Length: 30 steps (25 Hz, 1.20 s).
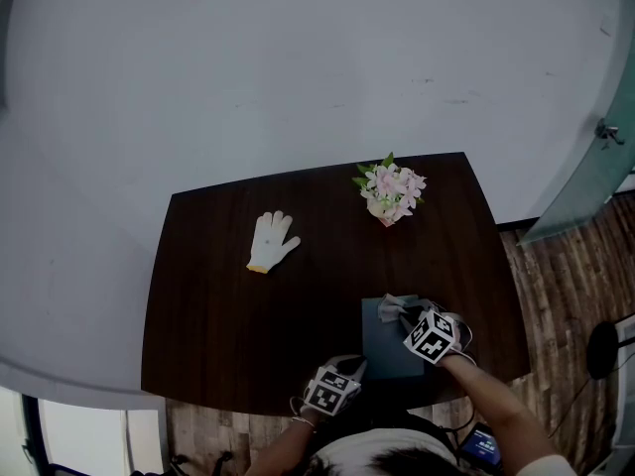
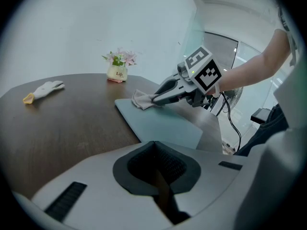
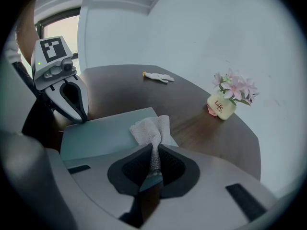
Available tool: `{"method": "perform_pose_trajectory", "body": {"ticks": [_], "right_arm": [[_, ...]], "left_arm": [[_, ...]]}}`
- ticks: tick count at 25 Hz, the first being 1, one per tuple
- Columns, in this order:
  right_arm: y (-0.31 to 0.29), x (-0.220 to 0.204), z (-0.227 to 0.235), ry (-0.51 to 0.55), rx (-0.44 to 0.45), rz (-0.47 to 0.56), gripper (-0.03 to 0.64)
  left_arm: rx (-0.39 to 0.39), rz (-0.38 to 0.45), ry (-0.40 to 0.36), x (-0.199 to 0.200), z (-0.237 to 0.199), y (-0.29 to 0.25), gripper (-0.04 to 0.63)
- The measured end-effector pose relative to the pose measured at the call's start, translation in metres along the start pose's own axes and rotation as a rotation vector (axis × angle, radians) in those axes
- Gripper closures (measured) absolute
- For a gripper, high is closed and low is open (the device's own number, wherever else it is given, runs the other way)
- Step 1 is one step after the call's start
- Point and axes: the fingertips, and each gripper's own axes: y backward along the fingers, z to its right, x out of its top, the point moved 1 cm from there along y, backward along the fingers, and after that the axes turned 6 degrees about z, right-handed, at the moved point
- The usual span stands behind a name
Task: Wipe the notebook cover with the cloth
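A grey-blue notebook (image 1: 387, 350) lies flat at the table's near edge, also seen in the left gripper view (image 2: 160, 121) and the right gripper view (image 3: 103, 133). A pale crumpled cloth (image 3: 152, 128) rests on its far end. My right gripper (image 3: 152, 164) is shut on the cloth (image 2: 141, 99) and holds it down on the cover (image 1: 397, 308). My left gripper (image 1: 355, 368) is shut with nothing between its jaws. Its tips (image 3: 81, 116) sit at the notebook's near left corner.
A white work glove (image 1: 271, 239) lies at the table's left middle. A small pot of pink flowers (image 1: 391, 192) stands at the far right. The dark wooden table (image 1: 228, 315) ends just before the person's body. A glass panel (image 1: 585, 181) stands to the right.
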Motion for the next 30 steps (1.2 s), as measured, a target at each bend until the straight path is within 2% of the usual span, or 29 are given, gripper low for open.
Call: {"method": "perform_pose_trajectory", "body": {"ticks": [22, 30], "right_arm": [[0.035, -0.056, 0.026, -0.285, -0.116, -0.005, 0.578], [0.064, -0.023, 0.036, -0.385, -0.19, 0.21, 0.577]], "left_arm": [[0.018, 0.006, -0.003, 0.002, 0.005, 0.002, 0.578], [0.024, 0.015, -0.006, 0.001, 0.006, 0.0, 0.578]]}}
